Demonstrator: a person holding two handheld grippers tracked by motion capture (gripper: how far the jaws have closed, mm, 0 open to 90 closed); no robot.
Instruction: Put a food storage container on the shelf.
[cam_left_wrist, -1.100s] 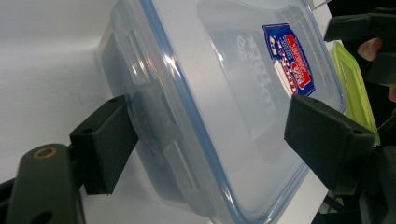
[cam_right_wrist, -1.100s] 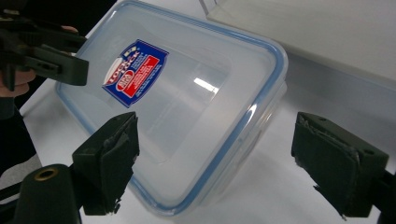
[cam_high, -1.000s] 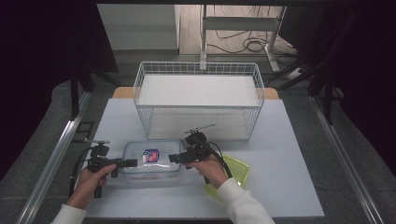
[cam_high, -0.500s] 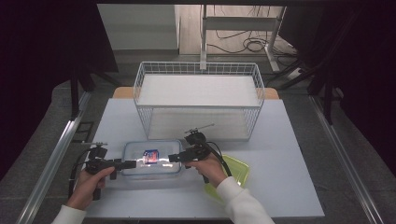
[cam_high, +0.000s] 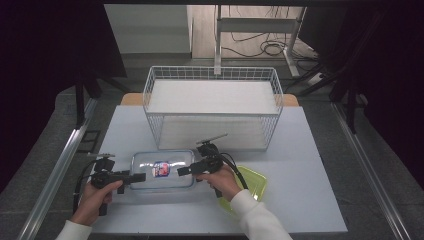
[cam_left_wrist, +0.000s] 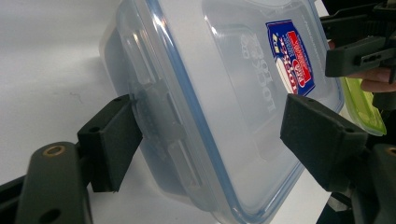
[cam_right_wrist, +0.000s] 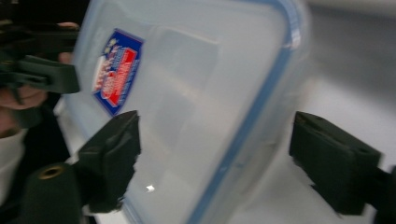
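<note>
High view: claws (cam_high: 140, 176) flanking container (cam_high: 162, 170).

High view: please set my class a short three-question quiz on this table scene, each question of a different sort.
1. True or false: the clear container sits inside the wire basket.
2. The loose lid to the right of the container is: A red, B green, C black.
3. What colour is the trim round the container's own lid?
Key: 1 false; 2 B; 3 blue.
</note>
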